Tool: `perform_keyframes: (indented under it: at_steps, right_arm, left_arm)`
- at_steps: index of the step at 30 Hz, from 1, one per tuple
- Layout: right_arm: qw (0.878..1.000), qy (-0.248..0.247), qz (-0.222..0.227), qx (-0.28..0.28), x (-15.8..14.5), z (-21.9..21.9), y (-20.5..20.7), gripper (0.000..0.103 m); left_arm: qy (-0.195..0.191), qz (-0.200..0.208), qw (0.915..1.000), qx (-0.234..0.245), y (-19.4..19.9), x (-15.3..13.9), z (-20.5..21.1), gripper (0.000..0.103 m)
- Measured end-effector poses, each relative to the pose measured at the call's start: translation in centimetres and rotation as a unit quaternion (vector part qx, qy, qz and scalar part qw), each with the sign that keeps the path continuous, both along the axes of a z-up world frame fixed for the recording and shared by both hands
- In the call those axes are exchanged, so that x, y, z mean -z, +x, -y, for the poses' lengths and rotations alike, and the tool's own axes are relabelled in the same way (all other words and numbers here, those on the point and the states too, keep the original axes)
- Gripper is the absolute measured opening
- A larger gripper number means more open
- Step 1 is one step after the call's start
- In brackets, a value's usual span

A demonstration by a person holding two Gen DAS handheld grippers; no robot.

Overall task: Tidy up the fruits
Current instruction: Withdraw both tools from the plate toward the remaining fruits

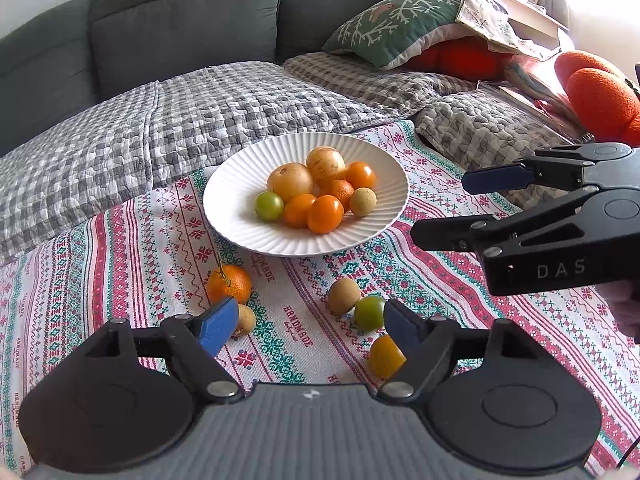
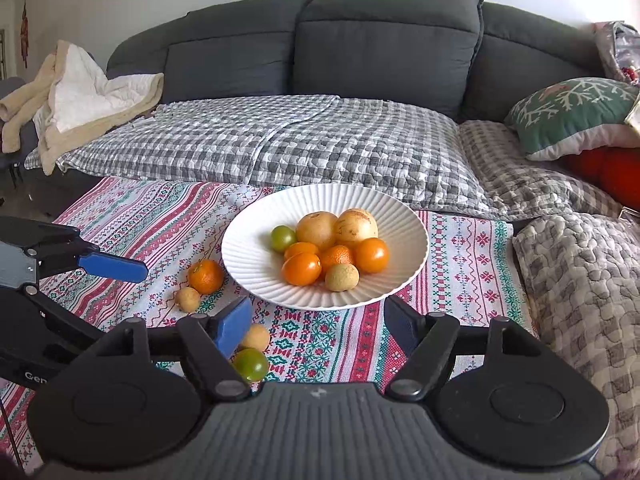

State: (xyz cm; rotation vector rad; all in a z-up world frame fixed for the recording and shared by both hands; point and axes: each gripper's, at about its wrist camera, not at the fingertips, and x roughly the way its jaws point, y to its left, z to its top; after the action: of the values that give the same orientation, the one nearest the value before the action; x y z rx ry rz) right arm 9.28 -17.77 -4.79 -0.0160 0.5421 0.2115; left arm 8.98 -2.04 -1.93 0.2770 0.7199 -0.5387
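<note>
Grey sofa [image 2: 384,52] behind, checked quilt [image 2: 280,140] over its seat; in front, a table under a patterned cloth [image 2: 132,216].

White ribbed plate [image 1: 236,208] sits mid-cloth and holds a heap of eight fruits. Five fruits are not yet on it, all on the cloth on the near side: a mandarin [image 1: 230,283] with a stalk, a small tan fruit [image 1: 245,319] touching its near side, another tan fruit [image 1: 343,295], a green tomato [image 1: 370,313] touching that one, and a yellow-orange tomato [image 1: 385,356] nearest us.

Left claw [image 1: 306,322]: fingers spread wide, nothing between the pads. It hangs above the loose fruits; its right finger overlaps the yellow-orange tomato in view, contact we cannot confirm. Right claw [image 2: 316,322]: also spread, empty, low over the cloth just short of the plate rim.

We judge the step in hand to be choosing the next loose fruit. Advice to ourselves:
- take the yellow-orange tomato first with the left claw, since it lies apart from the others
- straddle it across its widest part and close gently; tomato skin bruises, round fruit rolls
- for each touching pair, take the outer fruit first so the neighbour is not nudged away
- set each fruit down on bare plate, not atop the heap
</note>
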Motion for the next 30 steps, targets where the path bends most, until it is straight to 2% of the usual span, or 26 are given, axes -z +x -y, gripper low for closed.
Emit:
perform_keyframes:
  at_steps: [6, 13, 17, 21, 30]
  right_arm:
    - [1.0, -0.003, -0.004, -0.007, 0.1, -0.7, -1.0, 0.076]
    - [1.0, 0.001, -0.008, -0.011, 0.4, -1.2, -2.0, 0.088]
    - [1.0, 0.001, -0.017, -0.016, 0.8, -1.3, -2.4, 0.092]
    - [0.999, -0.02, -0.019, -0.034, 1.3, -1.8, -2.9, 0.097]
    - [0.995, -0.053, -0.052, -0.062, 3.2, -3.0, -3.0, 0.098]
  left_arm:
    - [0.004, 0.005, 1.0, -0.003, -1.0, -0.2, -0.6, 0.084]
    - [0.005, 0.002, 0.9999, -0.01, -2.3, -0.2, -1.3, 0.094]
    - [0.003, -0.001, 0.9999, -0.013, -3.2, 0.1, -1.9, 0.095]
    - [0.007, -0.001, 0.9999, -0.012, -3.9, 0.3, -2.8, 0.095]
    - [0.038, -0.019, 0.9991, -0.003, -4.1, 1.7, -4.3, 0.096]
